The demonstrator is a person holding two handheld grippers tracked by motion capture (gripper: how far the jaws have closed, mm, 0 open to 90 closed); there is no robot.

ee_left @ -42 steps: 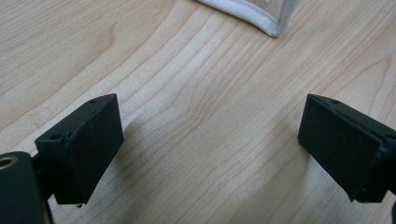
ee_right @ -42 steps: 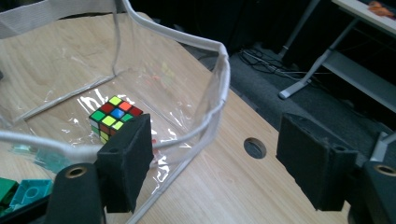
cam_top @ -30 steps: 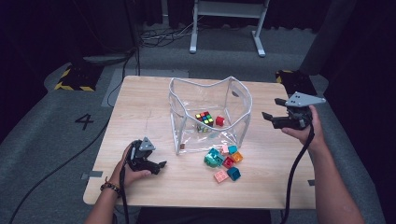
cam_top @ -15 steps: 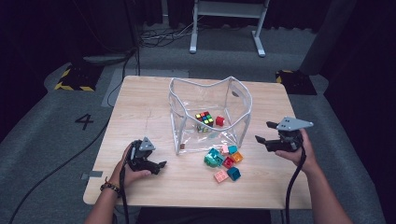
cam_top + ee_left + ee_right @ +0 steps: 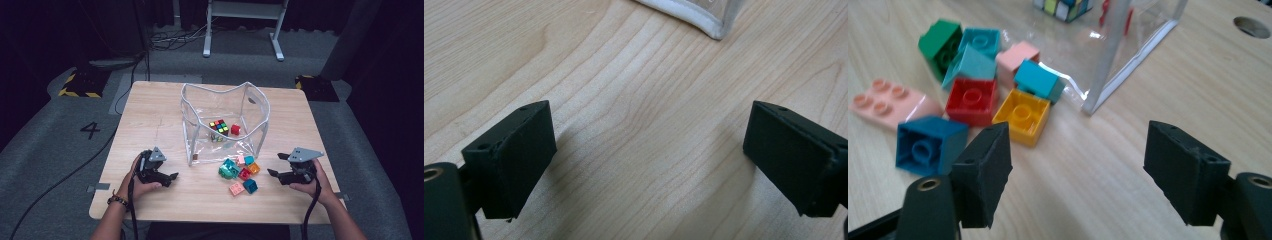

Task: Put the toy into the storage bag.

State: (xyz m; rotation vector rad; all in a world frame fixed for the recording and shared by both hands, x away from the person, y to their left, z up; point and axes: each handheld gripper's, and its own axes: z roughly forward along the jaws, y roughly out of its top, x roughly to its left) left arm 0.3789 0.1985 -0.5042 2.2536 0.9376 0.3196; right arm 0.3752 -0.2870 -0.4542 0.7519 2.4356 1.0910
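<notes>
Clear plastic bag [image 5: 225,125] w/ white piping stands open mid-desk [image 5: 145,115]. Inside it: a multicolour puzzle cube [image 5: 218,127] and a red block [image 5: 235,129] just right of it. No brand or print readable on bag or blocks.

Loose blocks lie in a cluster just near-right of the bag's near wall: green block [image 5: 940,42], teal block [image 5: 980,40], pink block [image 5: 1018,55], blue-teal block [image 5: 1038,82], red studded block [image 5: 972,100], yellow block [image 5: 1022,116], dark blue block [image 5: 928,145], flat pink plate [image 5: 888,102] w/ studs up. Several touch each other.

Right tool [image 5: 282,165] sits near-right on the desk, right of the cluster, jaws wide apart, nothing between them; in the right gripper view the bag's corner is beyond the gap. Left tool [image 5: 167,170] sits near-left, jaws also wide apart, nothing held, bare wood under them; bag's piped corner [image 5: 704,22] is far ahead.

Floor left of the desk has a painted "4" [image 5: 91,130]; yellow-black hazard tape [image 5: 77,92] farther back.
</notes>
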